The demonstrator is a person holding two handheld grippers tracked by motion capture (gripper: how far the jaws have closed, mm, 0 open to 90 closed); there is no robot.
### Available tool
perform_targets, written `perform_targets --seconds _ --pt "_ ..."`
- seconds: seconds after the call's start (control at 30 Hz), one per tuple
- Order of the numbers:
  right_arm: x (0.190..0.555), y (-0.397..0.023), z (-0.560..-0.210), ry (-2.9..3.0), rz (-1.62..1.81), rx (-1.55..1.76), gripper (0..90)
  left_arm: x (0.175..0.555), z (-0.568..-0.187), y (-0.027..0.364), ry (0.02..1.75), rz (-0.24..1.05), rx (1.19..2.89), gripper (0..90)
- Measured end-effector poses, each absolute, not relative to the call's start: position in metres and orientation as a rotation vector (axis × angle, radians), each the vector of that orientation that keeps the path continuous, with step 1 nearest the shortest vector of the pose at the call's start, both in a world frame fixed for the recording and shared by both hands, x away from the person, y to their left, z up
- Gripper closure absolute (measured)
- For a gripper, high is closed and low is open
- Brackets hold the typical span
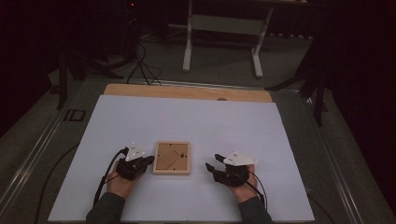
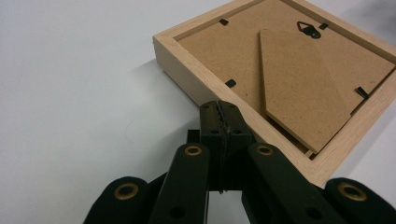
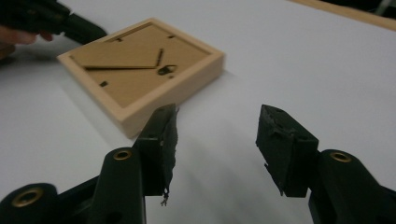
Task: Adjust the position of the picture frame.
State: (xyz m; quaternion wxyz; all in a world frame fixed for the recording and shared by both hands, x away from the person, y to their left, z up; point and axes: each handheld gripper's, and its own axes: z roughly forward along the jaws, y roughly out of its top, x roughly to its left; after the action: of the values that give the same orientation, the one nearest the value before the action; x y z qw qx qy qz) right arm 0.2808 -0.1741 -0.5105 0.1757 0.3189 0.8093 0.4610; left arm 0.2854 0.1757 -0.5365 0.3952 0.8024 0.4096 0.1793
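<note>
On the white sheet (image 1: 196, 121), a little nearer my edge than the middle, the frame (image 1: 172, 157) lies face down, between my two claws. Its pale wood rim is square, and the brown backing board faces up with a folded stand (image 2: 303, 88) lying flat on it, a small black hanger (image 2: 309, 29) near one edge and black clips (image 2: 230, 83) tucked along the inside of the rim.

My left claw (image 1: 148, 160) sits just beside the frame's left side. Its jaws are pressed together with nothing between them, and in the left gripper view their tips come right up to the wood rim; whether they actually touch it I cannot tell. My left hand (image 1: 122, 183) rests low on the sheet behind it, the sleeve coming in from the near edge.

My right claw (image 1: 213, 163) is near the frame's right side but apart from it, with bare sheet between. Its jaws stand wide with nothing but the sheet between them. In the right gripper view the frame lies ahead and to the left of my left finger (image 3: 161, 140). My right hand (image 1: 243, 186) holds it low over the sheet.

Beyond the sheet's far edge a strip of the wooden table (image 1: 187, 92) shows, and farther back on the dark floor stands a white stand (image 1: 224, 28).
</note>
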Motion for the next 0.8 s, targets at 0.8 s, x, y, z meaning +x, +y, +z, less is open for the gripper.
perform_targets --seconds 0.8 --pt "0.272 -0.123 -0.533 2.482 1.246 0.754 52.1 0.285 -0.537 0.171 1.026 0.456 2.037 89.5"
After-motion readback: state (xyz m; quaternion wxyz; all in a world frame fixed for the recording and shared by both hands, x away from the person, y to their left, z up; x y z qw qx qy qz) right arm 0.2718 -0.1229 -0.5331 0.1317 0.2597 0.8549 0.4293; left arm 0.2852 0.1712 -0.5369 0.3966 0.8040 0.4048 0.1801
